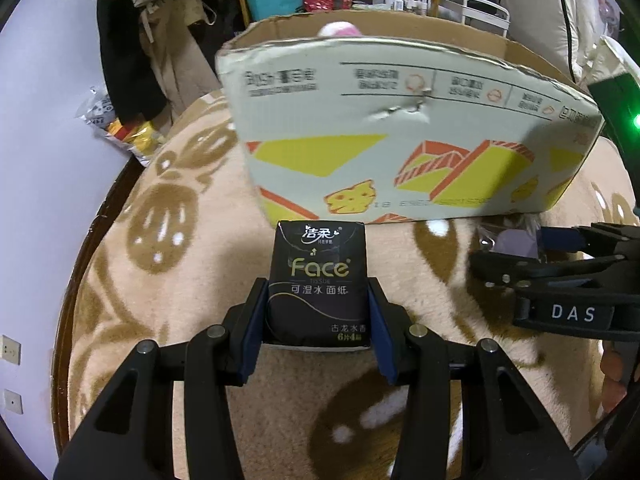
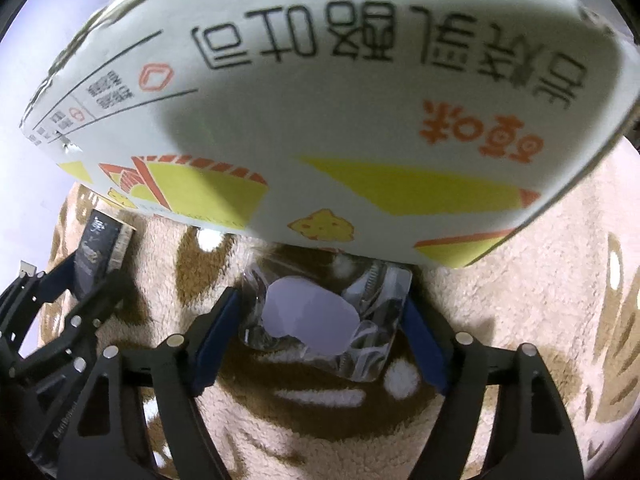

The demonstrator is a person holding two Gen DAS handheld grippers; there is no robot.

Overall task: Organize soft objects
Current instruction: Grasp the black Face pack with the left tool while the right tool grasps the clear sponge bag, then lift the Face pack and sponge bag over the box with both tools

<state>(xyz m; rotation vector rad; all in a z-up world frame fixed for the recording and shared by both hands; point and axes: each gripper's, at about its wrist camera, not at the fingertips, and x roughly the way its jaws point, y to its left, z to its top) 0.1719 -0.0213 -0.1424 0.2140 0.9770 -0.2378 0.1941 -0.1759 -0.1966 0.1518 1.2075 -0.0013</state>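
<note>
Black two-finger left tool (image 1: 318, 320), blue-padded, angled steeply downward: both pads press the sides of a black rectangular pocket-tissue pack (image 1: 318, 280) printed "Face", which stands with its lettering upright on a beige fleece blanket with brown bear pattern (image 1: 168, 264), just in front of the box.

Black two-finger right tool (image 2: 324, 316), blue-padded, pitched steeply down: its pads bracket a crinkled clear plastic packet with a pale lilac oval label (image 2: 320, 316). The left pad meets the packet's edge and the right pad sits against its far corner; whether they actually squeeze it cannot be told. The packet lies on the blanket at the foot of the box wall. In the left wrist view this tool enters from the right edge, marked "DAS".

Open cardboard box with white printed front, yellow and orange cheese graphics and a torn upper rim (image 1: 400, 128): it rests on the blanket behind both packs. A pink soft item (image 1: 340, 29) shows above its rim.

Cluttered shelves and hanging clothes (image 1: 132, 60): background.
</note>
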